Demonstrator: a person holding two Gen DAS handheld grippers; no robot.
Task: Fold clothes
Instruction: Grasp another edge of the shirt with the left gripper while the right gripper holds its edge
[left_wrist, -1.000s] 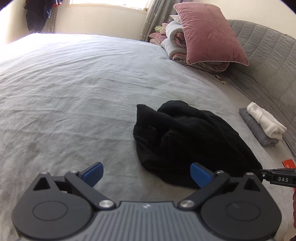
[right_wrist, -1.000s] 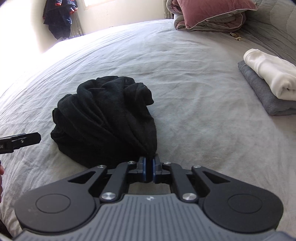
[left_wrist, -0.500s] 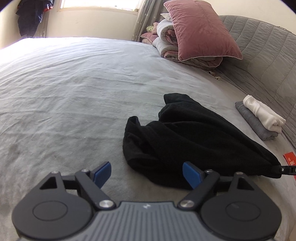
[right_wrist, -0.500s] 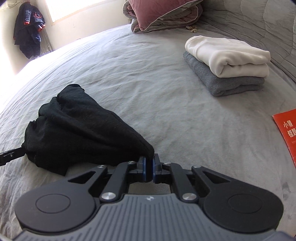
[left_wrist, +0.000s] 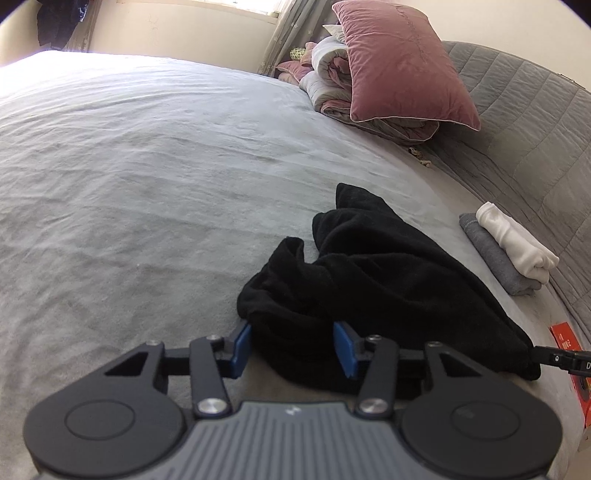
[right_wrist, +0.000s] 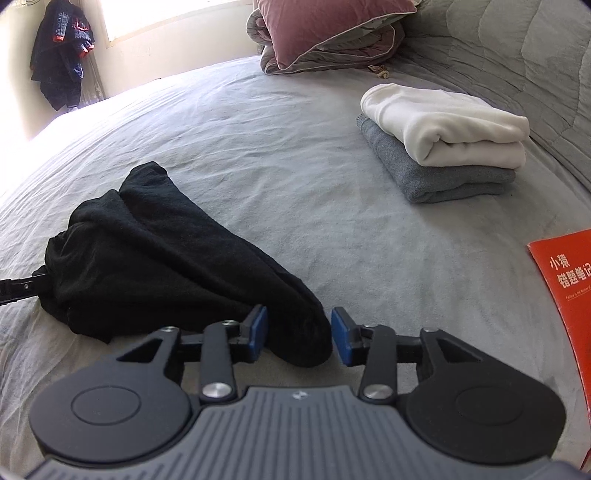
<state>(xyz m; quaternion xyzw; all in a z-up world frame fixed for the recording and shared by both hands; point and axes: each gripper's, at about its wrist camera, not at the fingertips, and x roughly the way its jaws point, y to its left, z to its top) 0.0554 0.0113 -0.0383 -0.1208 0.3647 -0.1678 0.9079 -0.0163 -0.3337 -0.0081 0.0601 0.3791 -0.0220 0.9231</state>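
Observation:
A crumpled black garment (left_wrist: 388, 280) lies stretched across the grey bed sheet (left_wrist: 147, 166). My left gripper (left_wrist: 293, 349) straddles its near left end. Its jaws are closing with cloth between the blue pads, which do not squeeze it. In the right wrist view the garment (right_wrist: 147, 251) runs from the left edge to my right gripper (right_wrist: 299, 338). That gripper's jaws are opening, and the garment's right end lies loose between the pads. The tip of each gripper shows in the other view, the right gripper (left_wrist: 561, 360) and the left gripper (right_wrist: 18, 290).
A folded white garment (right_wrist: 443, 125) lies on a folded grey one (right_wrist: 443, 181) at the right. A red booklet (right_wrist: 565, 295) sits near the bed's right edge. A pink pillow (left_wrist: 402, 70) rests on a rolled duvet by the quilted headboard (left_wrist: 535, 129).
The right gripper pulled one end of the black garment rightward, stretching it out, then opened and let go. The left gripper sank onto the other end and its jaws narrowed around it.

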